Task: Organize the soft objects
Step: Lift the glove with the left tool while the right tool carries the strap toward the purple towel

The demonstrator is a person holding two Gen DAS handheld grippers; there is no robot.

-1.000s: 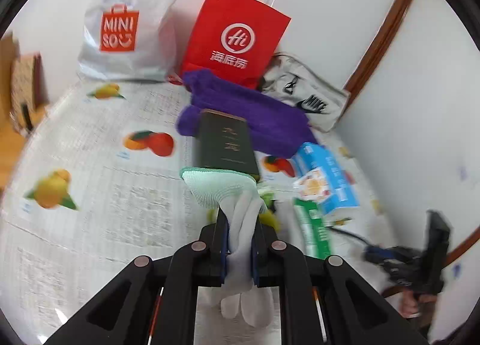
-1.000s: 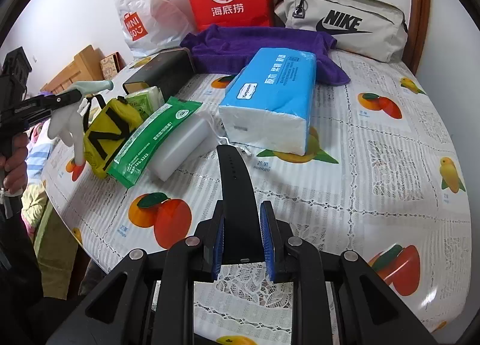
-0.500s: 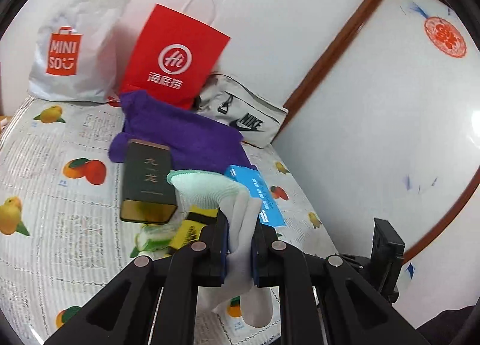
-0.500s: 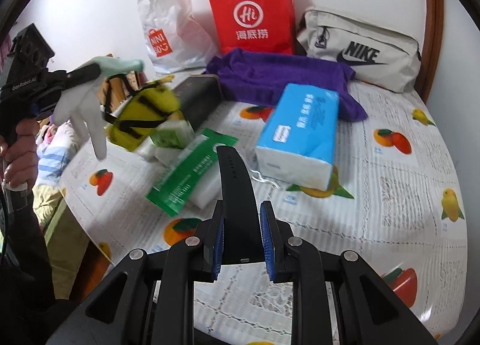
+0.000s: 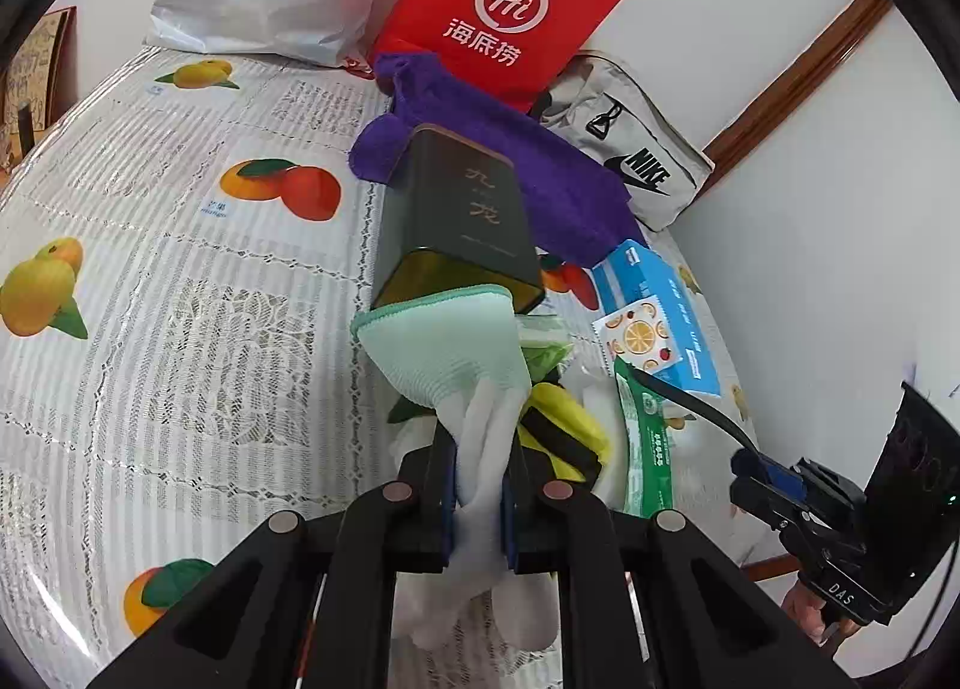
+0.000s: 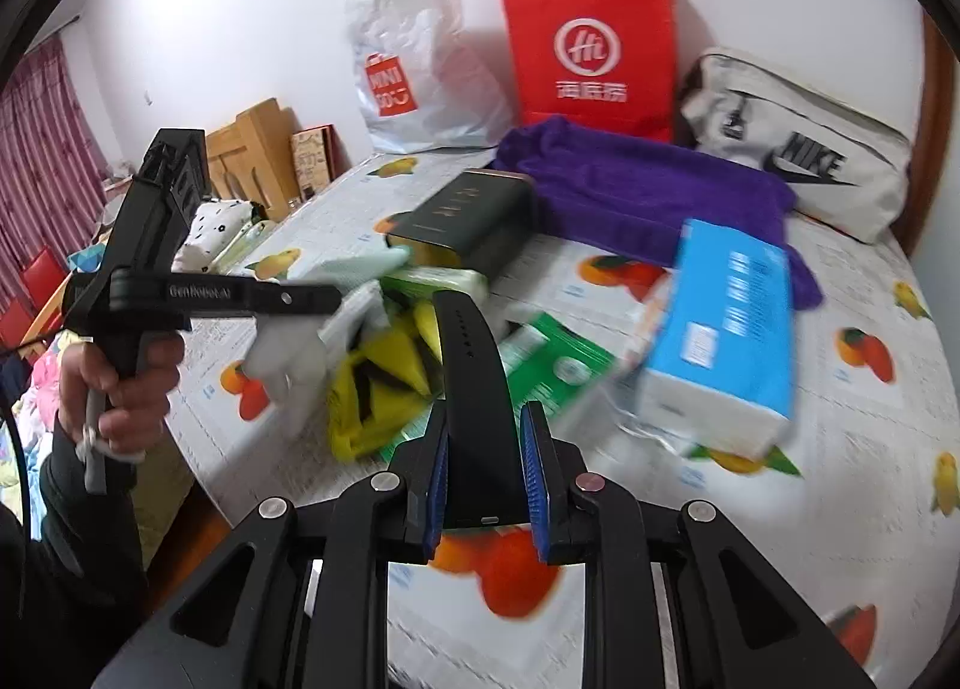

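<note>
Tablecloth [image 5: 150,269] bare leftward (clutter right); left tongs [image 5: 478,500] clamp white glove [image 5: 456,365]; right tongs [image 6: 483,485] clamp black strap [image 6: 474,383].

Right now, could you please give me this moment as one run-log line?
left gripper: shut on white glove | right gripper: shut on black strap | both above table

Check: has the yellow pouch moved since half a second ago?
Yes. The yellow pouch is down on the tablecloth beside the green packet, no longer up near the glove.
</note>
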